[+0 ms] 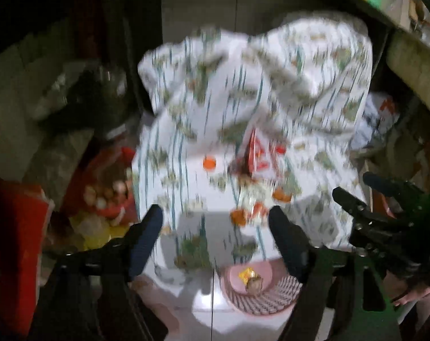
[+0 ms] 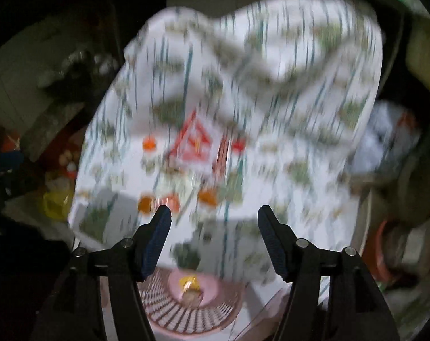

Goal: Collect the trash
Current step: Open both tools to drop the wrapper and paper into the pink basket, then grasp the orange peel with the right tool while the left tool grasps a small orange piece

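Both tools released, nothing held: left tool (image 1: pixel 215 221), right tool (image 2: pixel 213 218). Trash (orange scraps (image 2: pixel 208 196), wrapper (image 2: pixel 193 142)) lies on cloth-covered bench (image 1: pixel 314 85). Pink basket (image 2: pixel 192 312) below edge, probably as receptacle; blur limits certainty.

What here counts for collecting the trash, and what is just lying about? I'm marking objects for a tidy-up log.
Job:
orange scraps
red-and-white wrapper
pink basket holding a yellow wrapper
left gripper and right gripper, both open

Lying about:
patterned cloth
yellow bag
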`<state>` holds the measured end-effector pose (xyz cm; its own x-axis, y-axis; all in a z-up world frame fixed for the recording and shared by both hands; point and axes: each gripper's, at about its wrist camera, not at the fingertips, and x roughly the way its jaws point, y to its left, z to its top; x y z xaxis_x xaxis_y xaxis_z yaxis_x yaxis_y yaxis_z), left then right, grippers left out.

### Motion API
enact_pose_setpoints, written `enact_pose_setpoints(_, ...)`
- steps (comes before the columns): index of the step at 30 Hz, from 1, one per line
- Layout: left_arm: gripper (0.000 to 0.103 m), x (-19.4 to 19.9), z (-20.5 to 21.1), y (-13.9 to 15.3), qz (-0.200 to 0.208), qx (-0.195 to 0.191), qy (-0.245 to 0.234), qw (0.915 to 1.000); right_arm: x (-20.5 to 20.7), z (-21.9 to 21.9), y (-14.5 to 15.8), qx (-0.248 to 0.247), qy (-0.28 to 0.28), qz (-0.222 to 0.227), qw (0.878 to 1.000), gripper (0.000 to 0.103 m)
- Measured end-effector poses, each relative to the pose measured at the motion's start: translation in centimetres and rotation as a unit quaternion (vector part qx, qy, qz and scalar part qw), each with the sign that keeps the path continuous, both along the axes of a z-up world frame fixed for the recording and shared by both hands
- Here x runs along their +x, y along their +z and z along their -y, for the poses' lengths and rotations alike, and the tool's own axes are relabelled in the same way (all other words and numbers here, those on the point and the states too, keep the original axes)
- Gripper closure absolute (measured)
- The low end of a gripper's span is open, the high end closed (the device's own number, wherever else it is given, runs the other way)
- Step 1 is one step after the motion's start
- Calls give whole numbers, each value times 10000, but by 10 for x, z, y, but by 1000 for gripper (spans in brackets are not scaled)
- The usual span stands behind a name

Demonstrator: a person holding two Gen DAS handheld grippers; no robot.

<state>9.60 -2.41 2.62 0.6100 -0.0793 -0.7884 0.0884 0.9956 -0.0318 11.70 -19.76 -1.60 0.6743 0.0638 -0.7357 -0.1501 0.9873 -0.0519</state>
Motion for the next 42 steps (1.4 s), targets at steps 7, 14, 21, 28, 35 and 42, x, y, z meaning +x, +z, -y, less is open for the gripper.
enact_pose_setpoints(7, 11, 32, -10, 51, 612, 46, 220, 9979, 20, 16, 65, 46, -8, 727, 9973, 24)
enact_pose_setpoints(14, 3, 62, -22, 26, 411, 295, 305, 9983, 46, 37, 51, 597, -595, 815, 9931, 21)
enact_pose_setpoints(21, 3, 81, -19, -20, -75, 299, 235, 9993, 86, 41, 9, 658, -710, -92, 9953, 21)
enact_pose_setpoints(28, 3, 110, -21, -63, -732, 433, 227, 9961, 111, 27, -20, 812, -596, -683, 9926, 21)
enact_pose_setpoints(35, 3, 123, -32, -85, -1043, 408, 400, 9929, 136, 3, -67, 1055, -398, -1731, 9784, 21)
enact_pose_setpoints(42, 3, 133, -34, -100, -1378, 251, 495, 9889, 141, -23, -131, 1048, -410, -2796, 9535, 21)
